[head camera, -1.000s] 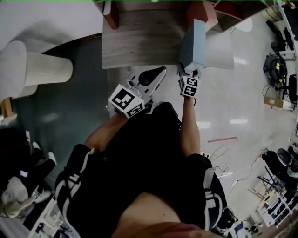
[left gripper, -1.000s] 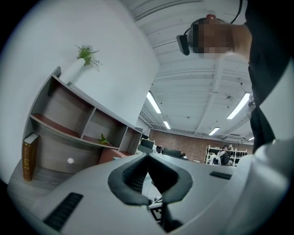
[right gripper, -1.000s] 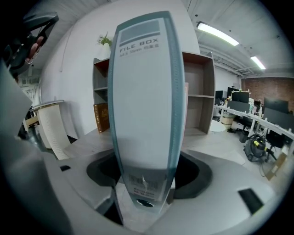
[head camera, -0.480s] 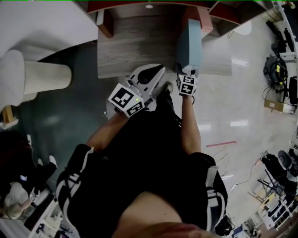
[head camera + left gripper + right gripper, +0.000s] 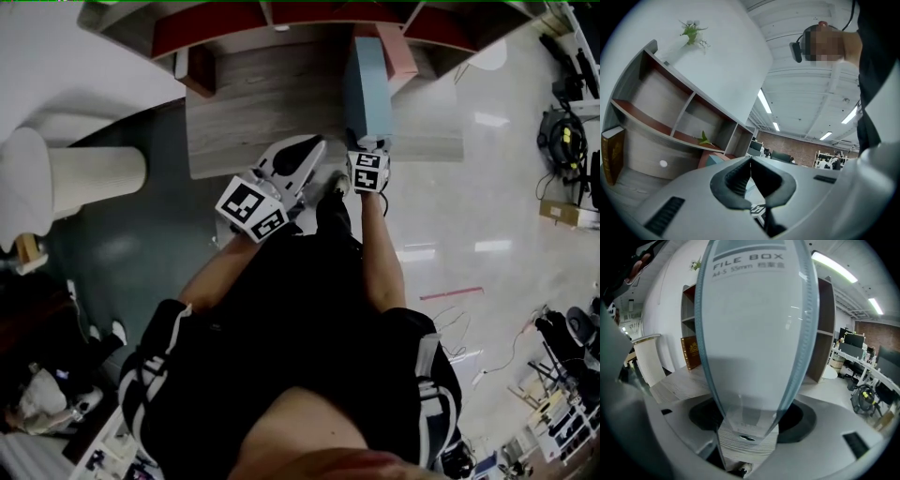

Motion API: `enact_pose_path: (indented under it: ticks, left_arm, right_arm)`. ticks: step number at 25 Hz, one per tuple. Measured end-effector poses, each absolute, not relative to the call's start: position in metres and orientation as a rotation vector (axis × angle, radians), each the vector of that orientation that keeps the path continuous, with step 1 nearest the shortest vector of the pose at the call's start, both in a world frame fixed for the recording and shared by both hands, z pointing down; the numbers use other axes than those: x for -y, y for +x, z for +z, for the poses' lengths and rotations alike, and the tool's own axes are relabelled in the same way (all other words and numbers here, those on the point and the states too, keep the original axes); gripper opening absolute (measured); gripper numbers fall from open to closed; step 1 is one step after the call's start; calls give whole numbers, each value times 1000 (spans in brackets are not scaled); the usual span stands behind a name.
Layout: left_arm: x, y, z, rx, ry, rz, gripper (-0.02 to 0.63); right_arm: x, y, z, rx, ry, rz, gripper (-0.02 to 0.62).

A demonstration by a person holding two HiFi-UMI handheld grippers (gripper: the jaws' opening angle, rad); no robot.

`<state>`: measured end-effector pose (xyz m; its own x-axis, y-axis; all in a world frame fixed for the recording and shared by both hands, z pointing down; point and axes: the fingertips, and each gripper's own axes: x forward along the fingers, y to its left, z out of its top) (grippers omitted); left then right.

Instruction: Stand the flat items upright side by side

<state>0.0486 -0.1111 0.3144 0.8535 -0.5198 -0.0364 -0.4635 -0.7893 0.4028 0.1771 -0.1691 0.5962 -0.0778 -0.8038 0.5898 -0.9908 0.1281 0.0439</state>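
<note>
Right claw (image 5: 368, 150) has its jaws spread wide and clamped on the bottom edge of the pale-blue file box (image 5: 367, 89), which stands upright over the right part of the desk (image 5: 272, 112). Left claw (image 5: 312, 145), closed tight and empty, hangs at the desk's near edge. A brown book (image 5: 199, 67) stands at the desk's back left.

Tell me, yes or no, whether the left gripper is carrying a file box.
No: the left gripper has its jaws pressed together with nothing between them, while the file box is clamped in the right gripper.
</note>
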Motion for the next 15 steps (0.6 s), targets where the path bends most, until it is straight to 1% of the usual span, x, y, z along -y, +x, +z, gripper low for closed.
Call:
enact_pose_path:
  ticks: [15]
  left_arm:
    - [151,78,326,738,2605,-183,25]
  right_arm:
    - [215,199,599,1931,1716,542,313]
